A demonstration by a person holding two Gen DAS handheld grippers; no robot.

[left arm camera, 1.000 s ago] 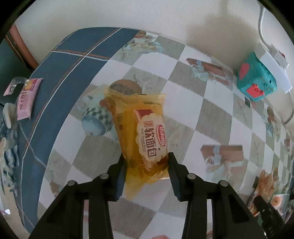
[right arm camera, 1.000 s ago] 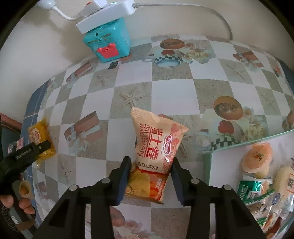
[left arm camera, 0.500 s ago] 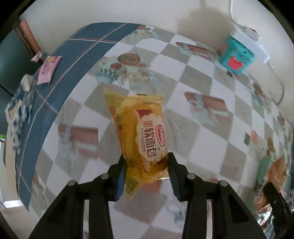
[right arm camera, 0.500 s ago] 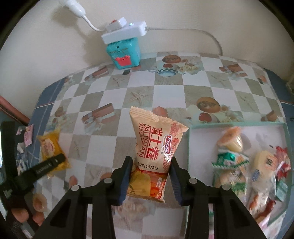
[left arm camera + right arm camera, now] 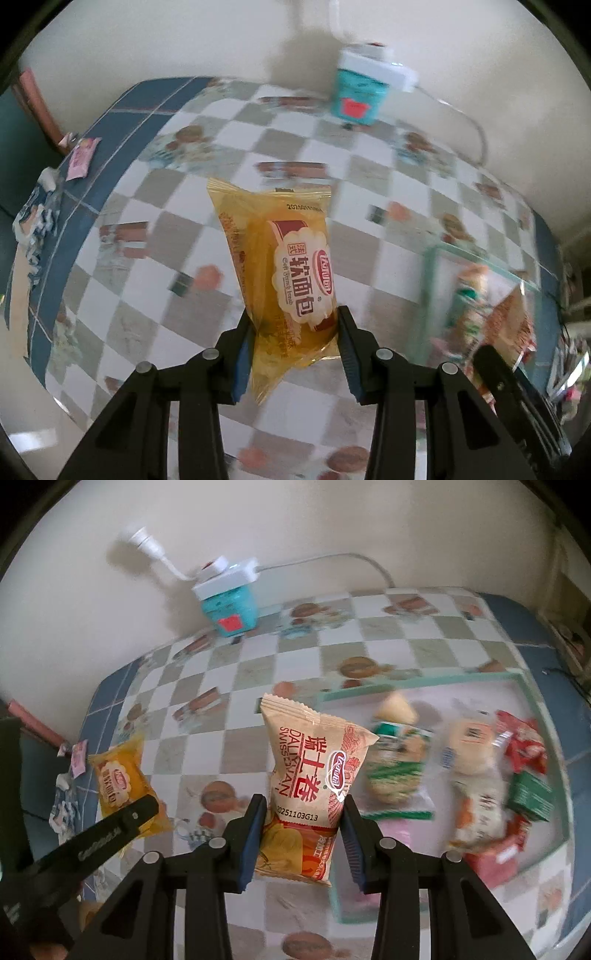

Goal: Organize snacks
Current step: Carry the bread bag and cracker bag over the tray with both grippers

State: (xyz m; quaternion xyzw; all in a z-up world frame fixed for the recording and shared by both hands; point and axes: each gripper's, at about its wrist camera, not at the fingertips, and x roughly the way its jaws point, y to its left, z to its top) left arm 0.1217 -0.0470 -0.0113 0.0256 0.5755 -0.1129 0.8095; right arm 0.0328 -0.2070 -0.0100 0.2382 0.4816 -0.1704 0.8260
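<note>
My left gripper [image 5: 295,332] is shut on a yellow soft-bread packet [image 5: 280,266] and holds it in the air above the checked tablecloth. My right gripper [image 5: 303,816] is shut on a beige Swiss-roll packet [image 5: 314,775], held up by the left rim of a green-rimmed tray [image 5: 424,681] that holds several wrapped snacks [image 5: 476,760]. The left gripper and its yellow packet [image 5: 118,779] show at the left of the right wrist view. The tray [image 5: 476,254] and the beige packet [image 5: 513,321] show blurred at the right of the left wrist view.
A teal box [image 5: 231,613] with a white power strip [image 5: 225,578] on it stands at the back by the wall; it also shows in the left wrist view [image 5: 356,96]. A pink sachet [image 5: 83,162] lies on the blue cloth border at the far left.
Both grippers have risen and moved right with their packets. The tray with its snacks has come further into both views.
</note>
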